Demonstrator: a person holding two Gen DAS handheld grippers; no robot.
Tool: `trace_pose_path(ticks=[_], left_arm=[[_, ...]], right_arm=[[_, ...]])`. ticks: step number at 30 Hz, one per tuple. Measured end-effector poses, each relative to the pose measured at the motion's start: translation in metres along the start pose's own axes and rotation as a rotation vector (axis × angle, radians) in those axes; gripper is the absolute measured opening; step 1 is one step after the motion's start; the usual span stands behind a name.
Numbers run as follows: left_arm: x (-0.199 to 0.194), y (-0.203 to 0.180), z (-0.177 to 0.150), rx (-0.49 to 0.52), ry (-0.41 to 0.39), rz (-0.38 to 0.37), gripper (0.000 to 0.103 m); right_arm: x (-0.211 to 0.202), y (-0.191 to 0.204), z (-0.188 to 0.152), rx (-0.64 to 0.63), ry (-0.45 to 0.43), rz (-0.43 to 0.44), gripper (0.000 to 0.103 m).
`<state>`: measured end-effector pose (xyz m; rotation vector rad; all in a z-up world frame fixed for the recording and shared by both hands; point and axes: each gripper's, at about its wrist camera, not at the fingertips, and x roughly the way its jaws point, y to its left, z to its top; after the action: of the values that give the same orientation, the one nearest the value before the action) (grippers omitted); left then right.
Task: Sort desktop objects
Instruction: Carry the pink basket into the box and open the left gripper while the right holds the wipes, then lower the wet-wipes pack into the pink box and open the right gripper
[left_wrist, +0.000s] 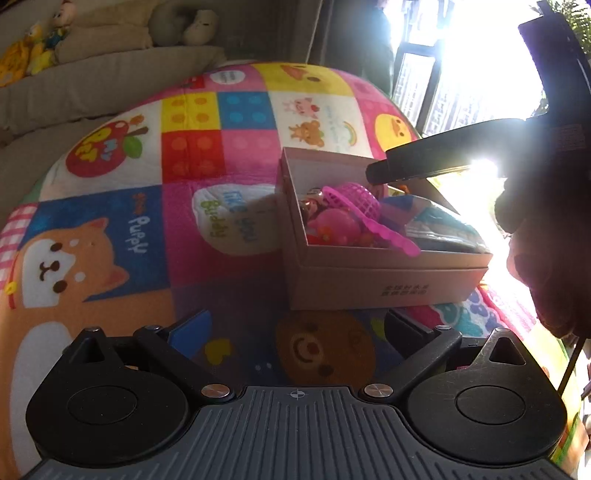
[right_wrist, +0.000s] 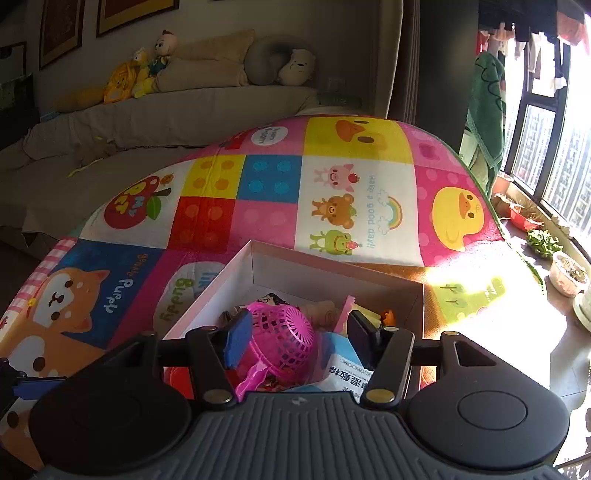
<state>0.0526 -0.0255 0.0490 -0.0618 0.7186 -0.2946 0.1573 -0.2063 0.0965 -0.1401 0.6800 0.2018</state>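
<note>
My left gripper (left_wrist: 295, 325) hovering wide open and empty at lower centre, cardboard box (left_wrist: 388, 280) sitting centre-right on the patchwork desk (left_wrist: 122, 221), pink strainer (right_wrist: 284, 339) lying inside, my right gripper (right_wrist: 295, 336) gaping empty above it.

Worktop (right_wrist: 369, 210) covered by a patchwork cartoon mat in pink, yellow, blue and red. Beige sofa (right_wrist: 184, 114) across the upper left of the frame, carrying plush toys (right_wrist: 147, 70), cushions and a grey neck pillow (right_wrist: 266, 59). Framed pictures (right_wrist: 59, 29) on the wall above. Dark-framed window (right_wrist: 546, 155) at right; strong sunlight enters, glare heavy. Potted plants (right_wrist: 543, 243) line the sill. Laundry (right_wrist: 517, 29) hangs at upper right.
</note>
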Motion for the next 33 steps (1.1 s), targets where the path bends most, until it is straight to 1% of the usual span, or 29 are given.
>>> trace_pose_path(ticks=[6, 8, 11, 12, 13, 15, 17, 18, 19, 20, 23, 26, 27, 29, 31, 32, 33], left_arm=[[-0.014, 0.013, -0.007, -0.036, -0.012, 0.003, 0.103], [-0.016, 0.019, -0.01, -0.052, -0.011, 0.007, 0.103], [-0.018, 0.027, -0.014, -0.077, -0.007, 0.008, 0.103], [-0.018, 0.029, -0.016, -0.086, -0.006, 0.008, 0.103], [-0.018, 0.031, -0.017, -0.091, -0.004, 0.008, 0.103], [-0.019, 0.035, -0.02, -0.101, 0.0, 0.014, 0.103], [-0.018, 0.039, -0.021, -0.109, 0.004, 0.023, 0.103], [-0.018, 0.041, -0.022, -0.116, 0.005, 0.027, 0.103], [-0.018, 0.042, -0.022, -0.123, 0.005, 0.029, 0.103], [-0.018, 0.043, -0.022, -0.129, 0.005, 0.028, 0.103], [-0.019, 0.042, -0.022, -0.132, 0.002, 0.02, 0.103], [-0.022, 0.038, -0.021, -0.12, -0.002, 0.016, 0.103], [-0.023, 0.038, -0.021, -0.119, -0.003, 0.016, 0.103], [-0.023, 0.037, -0.02, -0.117, -0.006, 0.019, 0.103], [-0.023, 0.036, -0.019, -0.117, -0.006, 0.023, 0.103], [-0.022, 0.036, -0.019, -0.116, -0.006, 0.025, 0.103], [-0.022, 0.036, -0.019, -0.115, -0.005, 0.026, 0.103]], right_arm=[[0.05, 0.009, 0.015, 0.034, 0.115, 0.032, 0.056], [0.065, 0.013, 0.018, 0.02, 0.159, 0.036, 0.059], [0.081, 0.015, 0.018, 0.012, 0.201, 0.004, 0.063], [0.085, 0.015, 0.018, 0.009, 0.209, -0.003, 0.063], [0.086, 0.014, 0.017, 0.008, 0.211, -0.015, 0.06], [0.084, 0.012, 0.016, 0.005, 0.195, -0.036, 0.054], [0.077, 0.009, 0.017, -0.001, 0.167, -0.06, 0.04], [0.073, 0.006, 0.018, 0.005, 0.157, -0.064, 0.038], [0.07, 0.003, 0.02, 0.013, 0.149, -0.069, 0.032], [0.067, 0.0, 0.022, 0.019, 0.141, -0.076, 0.03], [0.06, -0.007, 0.028, 0.028, 0.122, -0.104, 0.03], [0.052, -0.01, 0.035, 0.019, 0.082, -0.157, 0.03], [0.05, -0.009, 0.037, 0.008, 0.061, -0.193, 0.03], [0.046, 0.0, 0.04, -0.05, 0.003, -0.311, 0.03], [0.048, 0.012, 0.039, -0.119, -0.029, -0.378, 0.03], [0.049, 0.017, 0.039, -0.136, -0.02, -0.353, 0.035], [0.049, 0.018, 0.039, -0.131, -0.009, -0.301, 0.04]])
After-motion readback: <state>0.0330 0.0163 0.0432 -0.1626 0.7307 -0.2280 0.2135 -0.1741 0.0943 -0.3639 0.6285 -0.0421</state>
